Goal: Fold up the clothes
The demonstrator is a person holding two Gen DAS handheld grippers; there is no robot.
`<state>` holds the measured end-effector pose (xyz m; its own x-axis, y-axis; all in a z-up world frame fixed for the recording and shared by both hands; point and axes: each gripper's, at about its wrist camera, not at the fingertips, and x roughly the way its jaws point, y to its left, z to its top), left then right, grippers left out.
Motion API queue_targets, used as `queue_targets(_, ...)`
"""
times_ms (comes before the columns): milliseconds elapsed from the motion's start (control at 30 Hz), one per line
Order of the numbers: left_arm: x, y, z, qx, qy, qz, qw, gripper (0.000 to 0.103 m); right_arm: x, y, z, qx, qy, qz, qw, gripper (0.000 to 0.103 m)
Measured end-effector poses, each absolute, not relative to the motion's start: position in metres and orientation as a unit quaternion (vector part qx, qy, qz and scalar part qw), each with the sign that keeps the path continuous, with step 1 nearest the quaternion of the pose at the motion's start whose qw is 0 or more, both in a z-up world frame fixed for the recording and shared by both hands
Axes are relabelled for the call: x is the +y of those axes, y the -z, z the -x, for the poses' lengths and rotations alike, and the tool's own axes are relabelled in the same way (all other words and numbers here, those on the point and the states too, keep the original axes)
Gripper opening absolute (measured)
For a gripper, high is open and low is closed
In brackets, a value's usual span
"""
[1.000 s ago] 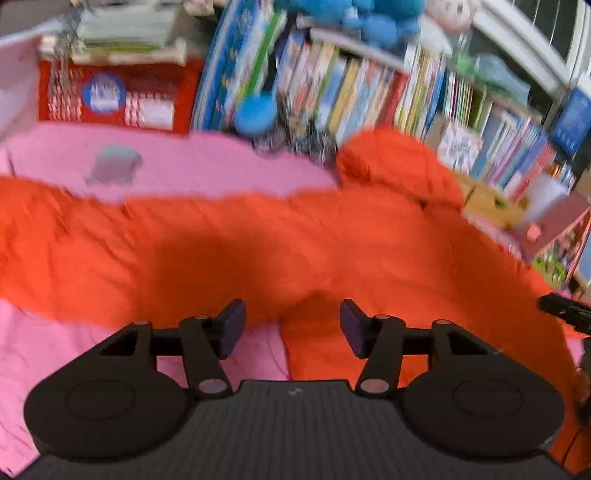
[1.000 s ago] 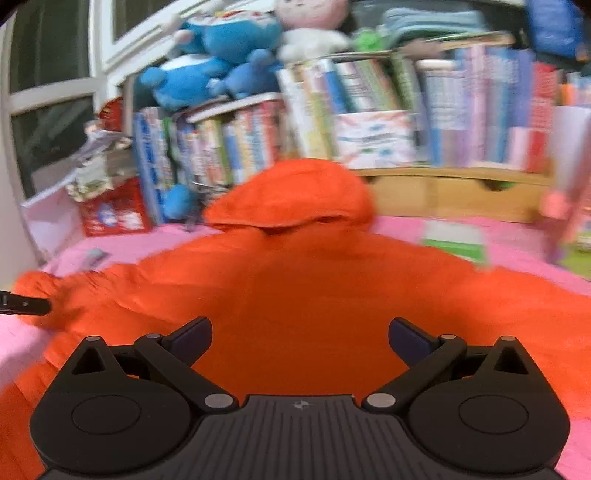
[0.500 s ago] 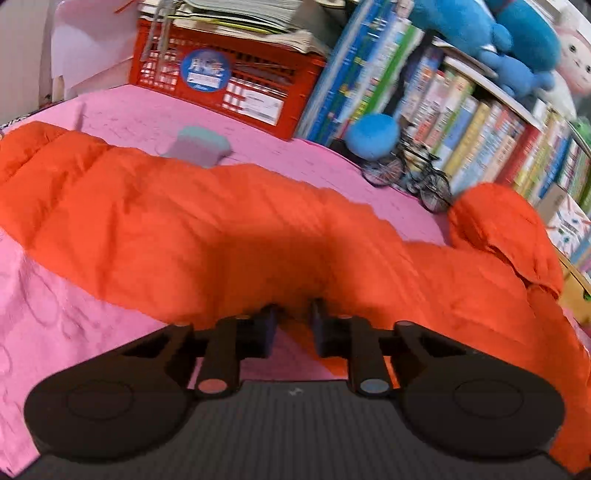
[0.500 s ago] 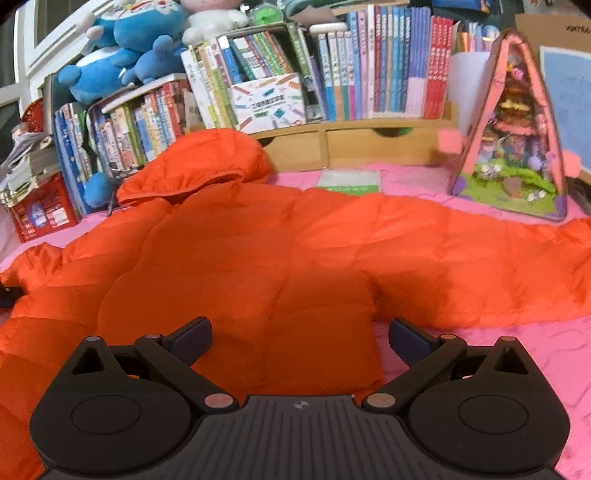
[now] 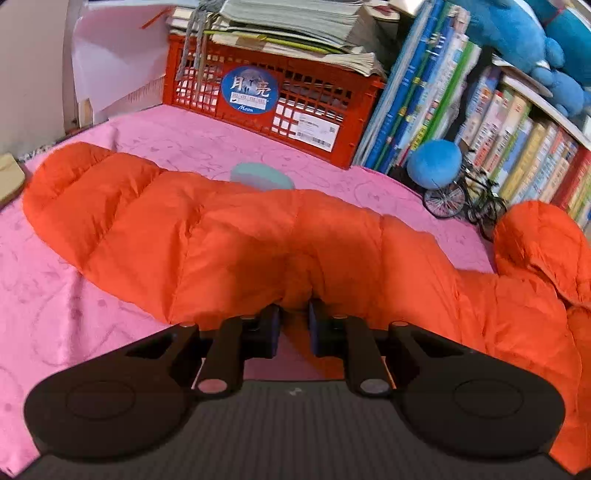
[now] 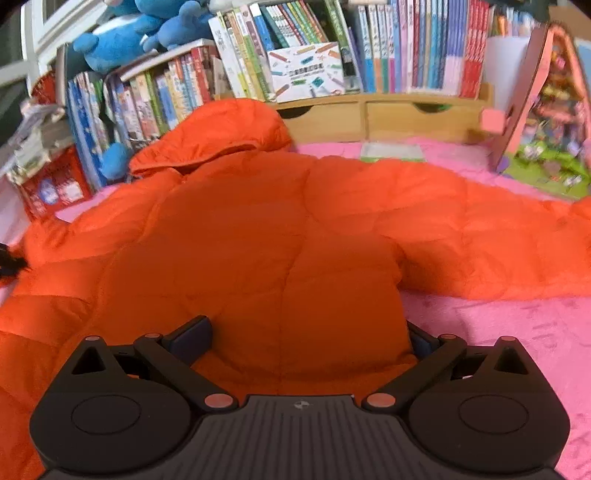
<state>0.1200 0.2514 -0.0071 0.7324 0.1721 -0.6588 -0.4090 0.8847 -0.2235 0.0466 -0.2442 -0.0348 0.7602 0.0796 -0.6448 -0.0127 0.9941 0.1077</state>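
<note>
An orange hooded puffer jacket (image 6: 266,251) lies spread back-up on a pink cloth (image 5: 55,295), sleeves out to both sides and the hood (image 6: 221,133) toward the books. My left gripper (image 5: 294,326) is shut on the near edge of the left sleeve (image 5: 184,236), close to the armpit. My right gripper (image 6: 306,341) is open, its jaws set wide on either side of the jacket's lower hem near the right side; the right pad is half hidden by fabric.
A red crate (image 5: 273,96) with stacked papers, rows of books (image 6: 388,48), blue plush toys (image 5: 517,26), a toy bicycle (image 5: 461,199) and a blue ball (image 5: 434,162) line the back. A teal object (image 5: 262,175) lies behind the sleeve. A pink playhouse (image 6: 546,110) stands right.
My left gripper closed from open onto the sleeve edge and swung left toward the crate. My right gripper stayed open and moved down closer to the jacket's hem.
</note>
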Motion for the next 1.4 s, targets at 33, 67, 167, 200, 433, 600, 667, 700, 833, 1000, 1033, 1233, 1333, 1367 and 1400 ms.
queue_targets(33,0.253,0.006,-0.111,0.328,-0.158,0.176,0.915,0.02,-0.246,0.035,-0.045,0.342,-0.01,-0.043,0.939,0.103)
queue_targets(67,0.254,0.005,-0.102,0.326,-0.157,0.171,0.916,0.023,-0.25,0.036,-0.043,0.34,0.009,-0.039,0.94,0.103)
queue_targets(167,0.261,0.003,-0.075,0.32,-0.161,0.159,0.92,0.033,-0.266,0.037,-0.037,0.333,0.077,-0.037,0.939,0.103)
queue_targets(200,0.268,0.005,-0.064,0.315,-0.178,0.157,0.919,0.033,-0.271,0.036,-0.035,0.33,0.084,-0.04,0.939,0.103)
queue_targets(433,0.241,-0.028,-0.02,0.224,-0.184,0.059,0.955,0.033,-0.251,0.01,-0.032,0.268,0.011,0.046,0.962,0.103)
queue_targets(600,0.128,-0.023,-0.043,0.238,0.018,0.0,0.971,0.043,-0.154,0.004,-0.054,0.219,-0.169,0.151,0.949,0.103)
queue_targets(667,0.098,-0.01,-0.062,0.251,0.037,-0.015,0.967,0.043,-0.119,0.007,-0.062,0.212,-0.221,0.177,0.935,0.103)
queue_targets(700,0.085,-0.004,-0.072,0.257,0.041,-0.024,0.965,0.043,-0.106,0.01,-0.065,0.212,-0.232,0.184,0.931,0.103)
queue_targets(833,0.074,0.021,-0.114,0.281,-0.033,-0.074,0.956,0.042,-0.093,0.026,-0.088,0.239,-0.216,0.194,0.927,0.103)
queue_targets(1000,0.104,0.033,-0.139,0.293,-0.122,-0.113,0.942,0.045,-0.151,0.038,-0.131,0.277,-0.08,0.191,0.938,0.103)
queue_targets(1033,0.111,0.034,-0.142,0.292,-0.135,-0.123,0.939,0.045,-0.166,0.037,-0.135,0.276,-0.044,0.193,0.941,0.103)
queue_targets(1233,0.155,0.037,-0.153,0.298,-0.196,-0.163,0.92,0.054,-0.266,0.05,-0.141,0.28,0.12,0.229,0.924,0.103)
queue_targets(1333,0.175,0.036,-0.158,0.3,-0.235,-0.151,0.912,0.053,-0.329,0.043,-0.134,0.312,0.161,0.117,0.929,0.103)
queue_targets(1367,0.182,0.035,-0.159,0.3,-0.25,-0.141,0.91,0.053,-0.339,0.044,-0.13,0.313,0.188,0.122,0.923,0.103)
queue_targets(1400,0.19,0.033,-0.159,0.302,-0.262,-0.127,0.908,0.053,-0.348,0.045,-0.126,0.313,0.215,0.127,0.916,0.103)
